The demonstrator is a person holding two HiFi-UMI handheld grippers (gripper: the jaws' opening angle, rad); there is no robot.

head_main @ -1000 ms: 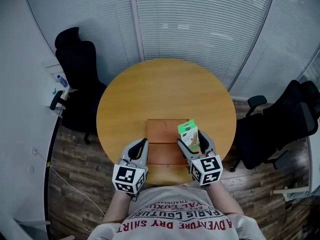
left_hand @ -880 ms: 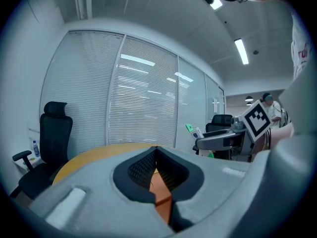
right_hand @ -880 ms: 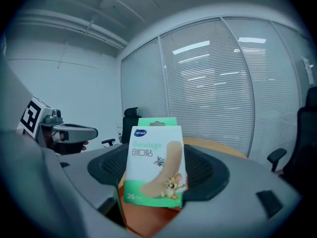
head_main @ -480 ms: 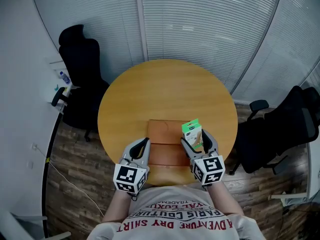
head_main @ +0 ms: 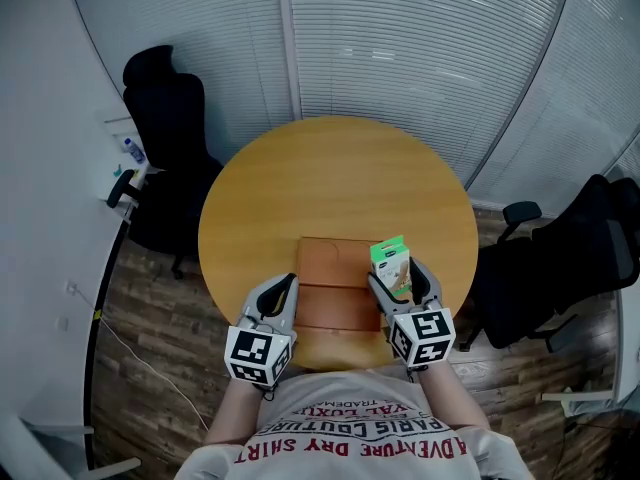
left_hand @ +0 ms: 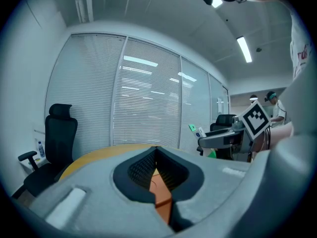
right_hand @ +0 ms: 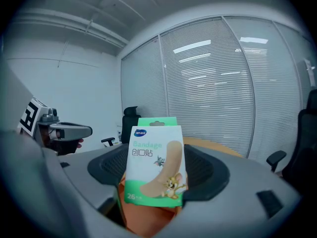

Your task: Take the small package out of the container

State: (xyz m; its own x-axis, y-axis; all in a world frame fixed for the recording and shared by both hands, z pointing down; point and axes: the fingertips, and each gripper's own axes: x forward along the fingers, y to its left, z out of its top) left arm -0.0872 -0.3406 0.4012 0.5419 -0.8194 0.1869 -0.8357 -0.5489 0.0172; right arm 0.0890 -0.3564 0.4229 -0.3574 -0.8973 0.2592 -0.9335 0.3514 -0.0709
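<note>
Bandage package [right_hand: 154, 163] between tongs [right_hand: 158, 175]

I'm looking at an office meeting room here: a round wooden table [head_main: 335, 183], black swivel chairs [head_main: 165, 138] standing off to either side, glass partition walls hung with slatted blinds [head_main: 400, 48], strip lights [left_hand: 243, 49] overhead, wood-look floor [head_main: 150, 368].

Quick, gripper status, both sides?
Left gripper: shut on the edge of the orange container.
Right gripper: shut on the bandage package, held upright.
</note>
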